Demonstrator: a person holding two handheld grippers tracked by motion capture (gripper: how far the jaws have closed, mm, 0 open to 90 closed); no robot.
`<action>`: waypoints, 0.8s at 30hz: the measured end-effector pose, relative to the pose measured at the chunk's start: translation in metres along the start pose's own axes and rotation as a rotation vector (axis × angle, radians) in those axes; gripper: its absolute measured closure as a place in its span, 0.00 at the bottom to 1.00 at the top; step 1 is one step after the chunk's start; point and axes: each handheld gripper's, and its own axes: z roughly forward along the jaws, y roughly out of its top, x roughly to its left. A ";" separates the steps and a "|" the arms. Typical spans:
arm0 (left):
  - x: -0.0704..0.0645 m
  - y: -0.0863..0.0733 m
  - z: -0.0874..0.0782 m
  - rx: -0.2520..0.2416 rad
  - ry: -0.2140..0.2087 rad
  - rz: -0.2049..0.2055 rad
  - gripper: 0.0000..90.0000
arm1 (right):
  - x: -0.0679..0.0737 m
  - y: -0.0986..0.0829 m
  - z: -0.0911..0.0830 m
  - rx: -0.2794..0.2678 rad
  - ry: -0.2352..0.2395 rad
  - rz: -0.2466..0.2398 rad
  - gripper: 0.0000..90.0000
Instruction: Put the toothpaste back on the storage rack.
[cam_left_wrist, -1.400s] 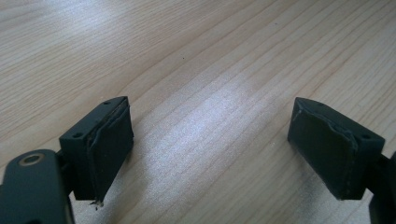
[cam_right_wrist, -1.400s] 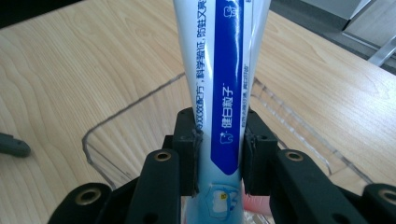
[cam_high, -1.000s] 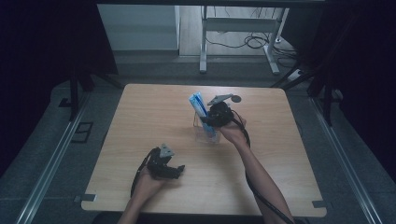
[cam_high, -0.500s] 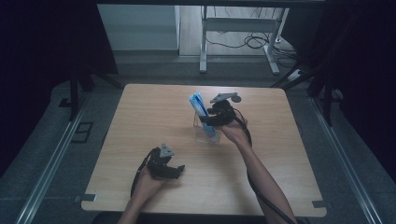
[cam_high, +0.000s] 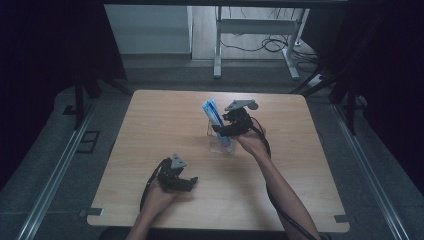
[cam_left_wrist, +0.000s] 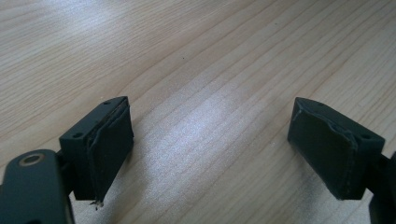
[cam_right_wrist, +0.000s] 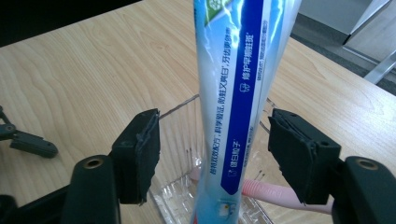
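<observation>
A blue and white toothpaste tube (cam_right_wrist: 238, 93) stands upright in a clear plastic holder (cam_right_wrist: 182, 126), leaning toward the far left in the high view (cam_high: 213, 116). A pink toothbrush (cam_right_wrist: 275, 190) lies in the holder's bottom. My right gripper (cam_right_wrist: 214, 154) is open, its jaws on either side of the tube without touching it; from above it sits (cam_high: 225, 131) just right of the holder (cam_high: 221, 142). My left gripper (cam_left_wrist: 215, 149) is open over bare wood, with nothing between its jaws, near the table's front left (cam_high: 186, 183).
The wooden table (cam_high: 150, 130) has free room on the left and at the far right. Beyond its far edge stands a metal table frame (cam_high: 255, 30) with cables on the floor. Dark curtains flank both sides.
The right gripper has eased slightly back from the tube. The left gripper has not moved.
</observation>
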 end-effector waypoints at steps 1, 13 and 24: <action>0.000 0.000 0.000 0.000 0.000 0.000 0.16 | 0.001 0.000 -0.001 -0.002 0.000 -0.001 0.37; 0.000 0.000 0.000 0.001 0.000 0.001 0.16 | 0.004 -0.004 -0.017 -0.003 0.011 -0.007 0.31; 0.000 0.000 0.000 0.002 0.002 0.004 0.16 | 0.006 -0.011 -0.033 -0.003 0.027 -0.015 0.24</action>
